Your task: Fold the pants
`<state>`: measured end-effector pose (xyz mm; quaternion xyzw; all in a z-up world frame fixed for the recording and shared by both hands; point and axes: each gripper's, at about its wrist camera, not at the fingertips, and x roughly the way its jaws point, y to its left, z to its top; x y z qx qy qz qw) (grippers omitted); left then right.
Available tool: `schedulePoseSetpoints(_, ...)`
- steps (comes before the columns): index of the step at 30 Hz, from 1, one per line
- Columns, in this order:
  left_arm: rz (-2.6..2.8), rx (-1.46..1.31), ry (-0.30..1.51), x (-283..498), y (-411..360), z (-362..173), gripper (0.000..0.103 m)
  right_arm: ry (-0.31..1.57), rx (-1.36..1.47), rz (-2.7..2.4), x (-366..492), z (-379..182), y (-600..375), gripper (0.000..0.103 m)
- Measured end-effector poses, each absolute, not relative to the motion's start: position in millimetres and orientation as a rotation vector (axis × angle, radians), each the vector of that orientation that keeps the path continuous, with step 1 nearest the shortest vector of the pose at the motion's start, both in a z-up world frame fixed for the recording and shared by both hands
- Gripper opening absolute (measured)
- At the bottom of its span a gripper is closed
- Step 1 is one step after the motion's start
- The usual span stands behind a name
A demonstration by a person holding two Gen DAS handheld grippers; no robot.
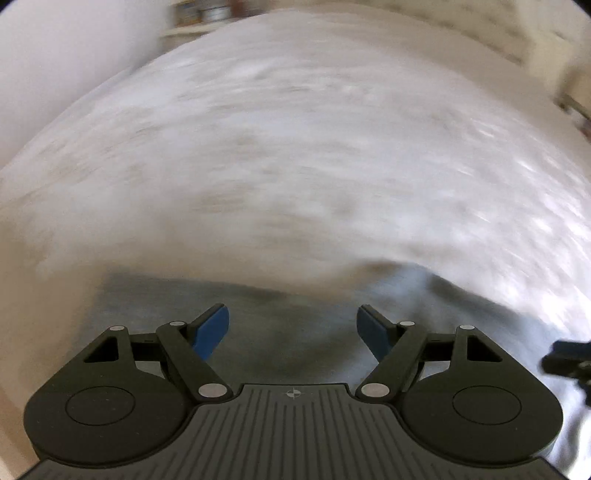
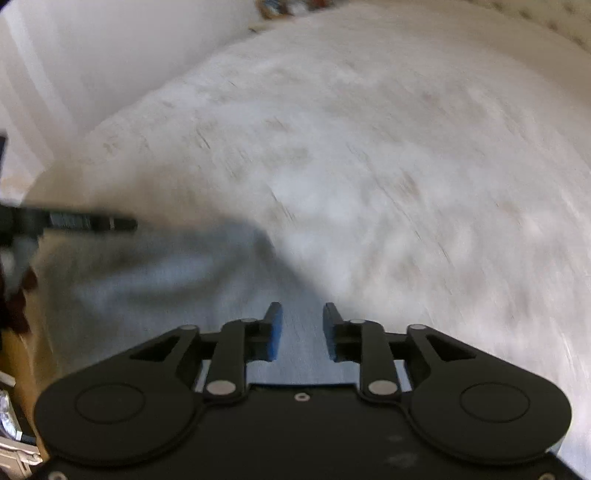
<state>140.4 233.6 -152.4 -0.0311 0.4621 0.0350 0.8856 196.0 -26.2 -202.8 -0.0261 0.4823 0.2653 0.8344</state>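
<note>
Both views are smeared by motion. The grey pants [image 1: 147, 306] lie on a white, mottled bedcover [image 1: 295, 166], in the lower part of the left wrist view. My left gripper [image 1: 292, 314] hovers over them, open wide, with nothing between its blue pads. In the right wrist view the pants [image 2: 166, 280] spread from the lower left to under my right gripper [image 2: 302, 310]. Its pads stand a little apart, and cloth shows in the gap without being pinched. Part of the right gripper [image 1: 569, 356] shows at the left view's right edge. The left gripper [image 2: 74, 221] pokes in from the left.
A pale wall [image 1: 55, 55] rises to the left of the bedcover [image 2: 369, 166]. A shelf with blurred items [image 1: 199, 14] sits at the far end. Dark and metallic clutter [image 2: 11, 424] shows at the lower left of the right wrist view.
</note>
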Motion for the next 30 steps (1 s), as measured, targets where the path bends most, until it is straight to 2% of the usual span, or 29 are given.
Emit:
schedulePoseSetpoints(4, -0.160, 0.037, 0.992, 119, 177, -164, 0.076, 1.127, -0.051, 0.401, 133, -221, -67, 0.029)
schedulePoseSetpoints(8, -0.319, 0.118, 1.109, 96, 137, -194, 0.076, 1.227, -0.081, 0.274, 77, -244, -89, 0.034)
schedulePoseSetpoints(10, -0.353, 0.176, 1.182, 89, 127, -211, 0.076, 1.240, -0.058, 0.236, 58, -248, -100, 0.035)
schedulePoseSetpoints(13, -0.364, 0.220, 1.184, 84, 125, -214, 0.076, 1.261, -0.014, 0.181, 42, -246, -113, 0.036)
schedulePoseSetpoints(16, -0.371, 0.191, 1.175, 91, 128, -206, 0.076, 1.228, 0.051, 0.127, 32, -238, -130, 0.037)
schedulePoseSetpoints(19, -0.358, 0.192, 1.157, 95, 122, -200, 0.076, 1.167, 0.159, 0.033, 20, -223, -161, 0.045)
schedulePoseSetpoints(30, -0.392, 0.166, 1.105, 100, 41, -183, 0.076, 1.001, 0.342, -0.256, 17, -209, -292, 0.047)
